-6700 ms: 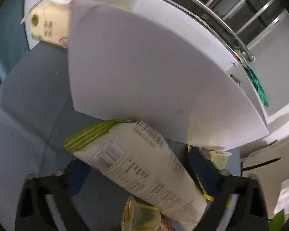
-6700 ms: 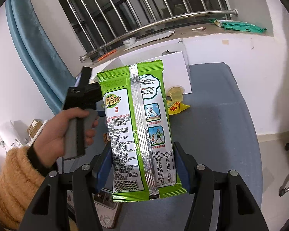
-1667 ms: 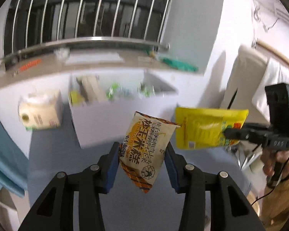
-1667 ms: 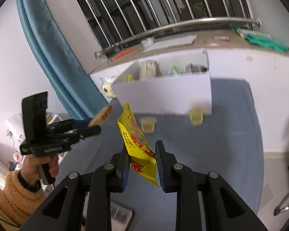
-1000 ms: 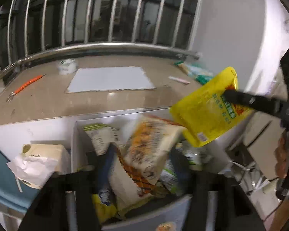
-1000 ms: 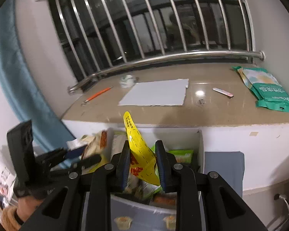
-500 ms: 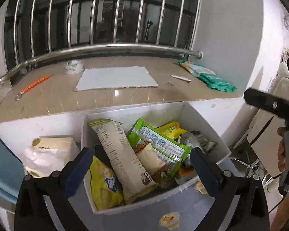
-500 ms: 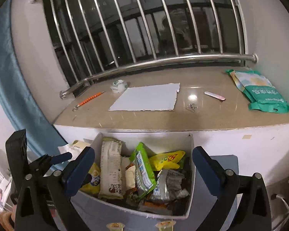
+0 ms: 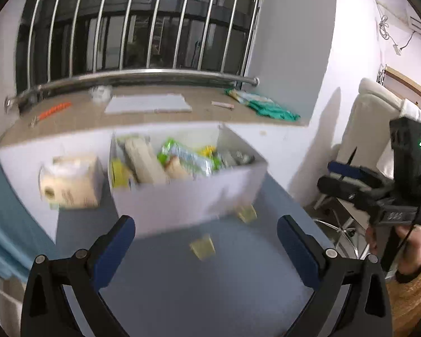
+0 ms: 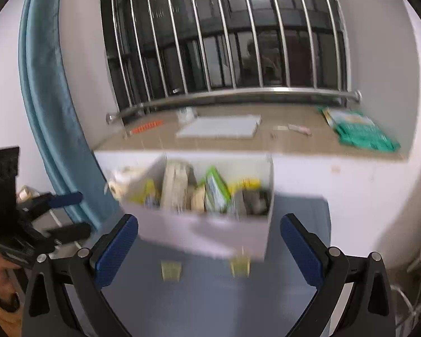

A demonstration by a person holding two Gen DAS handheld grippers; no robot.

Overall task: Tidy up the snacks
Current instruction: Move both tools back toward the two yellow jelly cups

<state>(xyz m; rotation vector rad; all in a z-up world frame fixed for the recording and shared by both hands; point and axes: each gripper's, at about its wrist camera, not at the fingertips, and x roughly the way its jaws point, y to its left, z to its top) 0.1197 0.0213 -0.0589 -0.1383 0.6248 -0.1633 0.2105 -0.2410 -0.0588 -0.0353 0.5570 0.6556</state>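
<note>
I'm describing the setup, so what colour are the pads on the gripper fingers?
Dark blue pads on black fingers, clearest in the right wrist view.

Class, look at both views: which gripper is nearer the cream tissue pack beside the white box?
Left. The left gripper hangs by the blue curtain on the tissue pack's side of the white box; the right gripper is out beyond the box's opposite end.

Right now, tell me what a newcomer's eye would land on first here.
The open white cardboard box crammed with upright snack packets stands on the blue-grey table against the wall under the window ledge. Two small yellow jelly cups sit on the table before it. Both grippers, left gripper and right gripper, hang open and empty.
</note>
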